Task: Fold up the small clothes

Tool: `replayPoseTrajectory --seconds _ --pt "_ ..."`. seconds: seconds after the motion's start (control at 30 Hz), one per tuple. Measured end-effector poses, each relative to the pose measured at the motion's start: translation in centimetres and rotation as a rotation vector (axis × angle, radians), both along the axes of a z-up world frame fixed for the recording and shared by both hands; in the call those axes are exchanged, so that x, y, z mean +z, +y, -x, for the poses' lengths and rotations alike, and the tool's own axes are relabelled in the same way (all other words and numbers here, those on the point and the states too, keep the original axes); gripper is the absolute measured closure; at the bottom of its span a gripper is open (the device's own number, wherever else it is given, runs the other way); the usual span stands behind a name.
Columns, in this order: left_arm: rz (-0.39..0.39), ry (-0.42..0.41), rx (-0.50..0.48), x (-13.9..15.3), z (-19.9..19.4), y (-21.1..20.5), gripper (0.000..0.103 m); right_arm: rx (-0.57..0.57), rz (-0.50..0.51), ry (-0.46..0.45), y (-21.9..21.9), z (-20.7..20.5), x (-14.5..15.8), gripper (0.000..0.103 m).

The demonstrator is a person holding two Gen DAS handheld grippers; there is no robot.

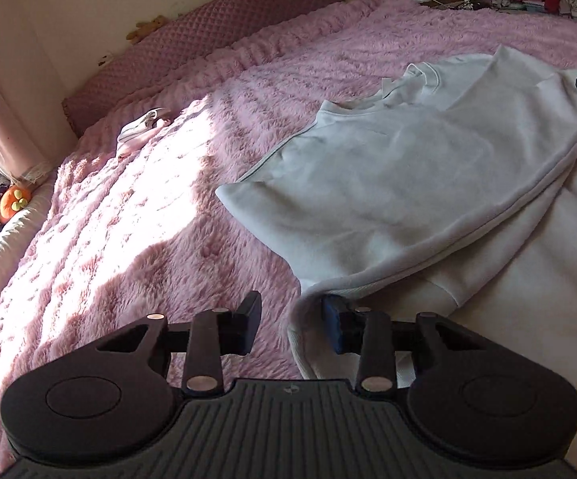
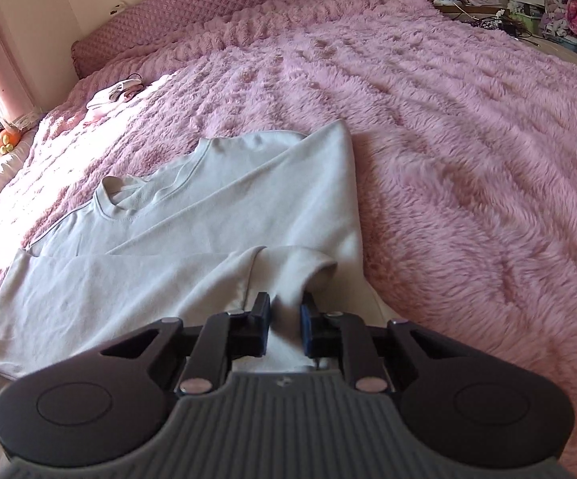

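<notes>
Left wrist view: left gripper [image 1: 291,327], fingers apart, straddles the hem of the white sweatshirt [image 1: 400,183] lying on the pink blanket [image 1: 149,207]. Right wrist view: right gripper [image 2: 285,329] fingers clamp a fold of sweatshirt fabric at the blanket's near edge; purple pillows [image 2: 216,4] line the far edge.

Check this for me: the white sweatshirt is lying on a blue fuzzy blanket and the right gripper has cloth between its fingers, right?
Not quite. The blanket is pink, not blue, as the right wrist view shows. The rest holds: the white sweatshirt lies on it, and the right gripper has a fold of that cloth between its fingers.
</notes>
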State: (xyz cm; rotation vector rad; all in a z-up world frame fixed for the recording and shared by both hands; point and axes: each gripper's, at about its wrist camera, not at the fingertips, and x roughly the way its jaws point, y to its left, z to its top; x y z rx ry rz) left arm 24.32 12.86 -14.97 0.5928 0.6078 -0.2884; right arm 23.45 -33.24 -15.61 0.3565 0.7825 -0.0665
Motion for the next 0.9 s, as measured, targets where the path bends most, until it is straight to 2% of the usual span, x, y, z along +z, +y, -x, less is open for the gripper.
replayPoseTrajectory --seconds 0.03,0.07,0.1,0.17,0.23,0.3,0.33,0.4,0.47,0.57,0.67,0.77,0.83,0.9 --pt "-0.025 0.010 -0.031 -0.3 -0.1 -0.3 0.090 0.002 0.004 0.000 0.0 0.0 0.0 0.092" --pt "-0.051 0.014 -0.058 -0.7 -0.2 -0.7 0.097 0.004 0.010 0.001 0.1 0.0 0.0 0.092" --pt "-0.067 0.014 -0.066 -0.9 -0.1 -0.9 0.098 0.005 0.012 0.002 0.1 0.0 -0.1 0.092" --pt "-0.083 -0.016 -0.063 -1.0 0.2 -1.1 0.099 0.000 0.006 0.005 0.1 -0.1 0.0 0.097" --pt "-0.056 -0.079 -0.023 -0.6 0.8 -0.7 0.100 -0.016 -0.010 -0.005 0.0 0.0 0.3 0.101" --pt "0.035 -0.136 0.047 0.5 1.6 0.2 0.100 -0.047 -0.026 -0.051 -0.1 0.5 1.3 0.101" --pt "0.104 -0.147 0.094 1.2 1.9 0.9 0.100 -0.057 -0.041 -0.080 -0.2 0.8 2.0 0.101" --pt "0.146 -0.121 0.144 1.0 2.0 1.3 0.100 -0.080 -0.066 -0.144 -0.3 1.7 3.5 0.102" --pt "0.157 -0.075 0.175 -0.2 1.9 1.3 0.100 -0.096 -0.034 -0.154 -0.1 2.1 4.1 0.102" --pt "0.183 -0.020 0.226 -1.5 1.5 1.4 0.100 -0.107 -0.011 -0.082 -0.1 2.0 2.3 0.102" --pt "0.187 -0.012 0.233 -1.9 1.8 1.4 0.100 -0.118 -0.011 0.002 -0.4 1.9 -0.7 0.102" --pt "0.191 -0.001 0.227 -1.6 2.0 1.8 0.100 -0.140 -0.046 -0.019 -1.0 2.5 -1.7 0.098" --pt "0.179 0.002 0.234 -1.2 2.3 2.0 0.100 -0.161 -0.067 -0.026 -1.1 2.9 -1.2 0.086" --pt "0.190 -0.025 0.246 -0.2 3.1 2.2 0.097 -0.156 -0.040 -0.061 -0.9 3.4 -0.1 0.079"
